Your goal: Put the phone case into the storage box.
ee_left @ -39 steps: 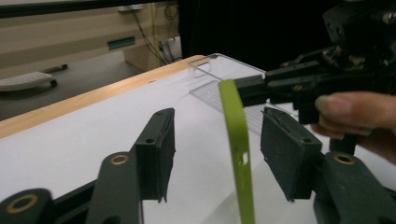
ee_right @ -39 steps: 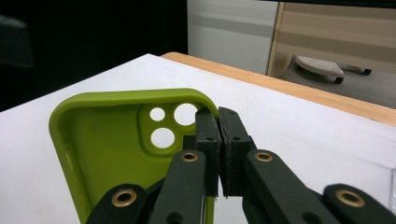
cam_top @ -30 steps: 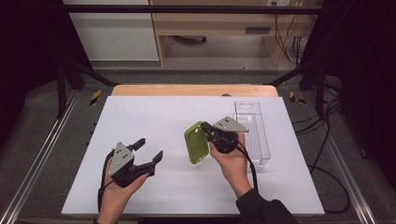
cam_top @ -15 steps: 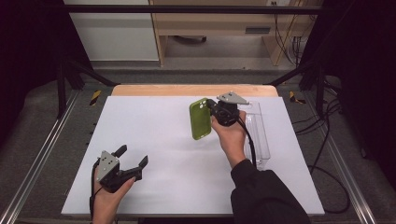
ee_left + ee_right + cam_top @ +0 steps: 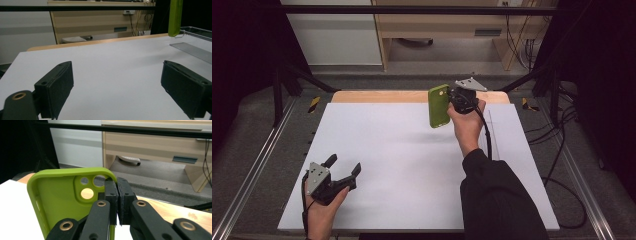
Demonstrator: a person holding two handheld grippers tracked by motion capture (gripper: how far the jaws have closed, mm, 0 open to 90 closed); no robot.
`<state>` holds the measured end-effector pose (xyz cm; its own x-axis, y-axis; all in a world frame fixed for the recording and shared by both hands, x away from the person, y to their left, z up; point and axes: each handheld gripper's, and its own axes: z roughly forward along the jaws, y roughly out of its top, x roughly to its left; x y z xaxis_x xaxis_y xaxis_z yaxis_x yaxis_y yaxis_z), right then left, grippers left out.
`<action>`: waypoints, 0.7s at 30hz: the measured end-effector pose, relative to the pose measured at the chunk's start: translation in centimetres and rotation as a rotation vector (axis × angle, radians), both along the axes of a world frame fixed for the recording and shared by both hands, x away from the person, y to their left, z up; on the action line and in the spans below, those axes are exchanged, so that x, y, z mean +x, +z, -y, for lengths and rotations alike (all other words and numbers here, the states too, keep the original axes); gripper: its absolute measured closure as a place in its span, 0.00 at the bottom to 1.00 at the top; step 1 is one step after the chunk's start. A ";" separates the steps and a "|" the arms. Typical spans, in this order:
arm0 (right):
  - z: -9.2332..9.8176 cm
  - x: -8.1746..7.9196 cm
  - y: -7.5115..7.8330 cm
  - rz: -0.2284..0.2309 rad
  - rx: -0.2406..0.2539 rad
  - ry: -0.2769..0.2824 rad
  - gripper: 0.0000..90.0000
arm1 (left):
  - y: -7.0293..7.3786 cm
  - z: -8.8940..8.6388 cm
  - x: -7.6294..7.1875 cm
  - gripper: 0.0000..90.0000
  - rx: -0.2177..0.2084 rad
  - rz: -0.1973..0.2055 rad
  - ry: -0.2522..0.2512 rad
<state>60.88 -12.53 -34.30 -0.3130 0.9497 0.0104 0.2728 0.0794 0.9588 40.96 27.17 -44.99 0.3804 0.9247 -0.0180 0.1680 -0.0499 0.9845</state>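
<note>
**Green phone case held aloft, other tongs spread near the table's front**

Right gripper [image 5: 451, 102] raised over the far edge of the white table [image 5: 412, 160], jaws pinched tight on the rim of the green phone case [image 5: 439, 106]; case held upright, clear of the table, camera holes visible in the right gripper view [image 5: 75, 195], pads clamped on its edge beside those holes. Left gripper [image 5: 343, 170] low at the table's near left corner, well apart from the case; jaws just opened wide, nothing between them, bare white surface between the two black pads [image 5: 56, 87]. Clear plastic tray [image 5: 197, 41] on the table's right side, below and just beyond the hanging case [image 5: 175, 17] in the left gripper view.
</note>
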 end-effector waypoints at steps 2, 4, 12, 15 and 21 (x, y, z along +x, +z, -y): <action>0.2 0.1 0.2 0.002 0.008 -0.001 0.98 | 0.0 -0.1 0.0 0.10 -0.004 -0.001 0.000; 0.4 0.2 0.4 0.002 0.009 -0.004 0.98 | -0.1 -0.1 0.1 0.08 -0.010 -0.002 -0.004; 0.6 0.3 1.2 0.017 0.007 -0.013 0.98 | -0.3 0.1 0.2 0.03 -0.013 -0.021 -0.030; 1.1 0.4 1.5 0.021 0.006 -0.028 0.98 | -0.4 0.1 0.2 0.03 -0.019 -0.026 -0.030; 2.9 0.8 1.7 0.020 0.008 -0.075 0.98 | -0.4 0.1 0.3 0.03 -0.022 -0.029 -0.035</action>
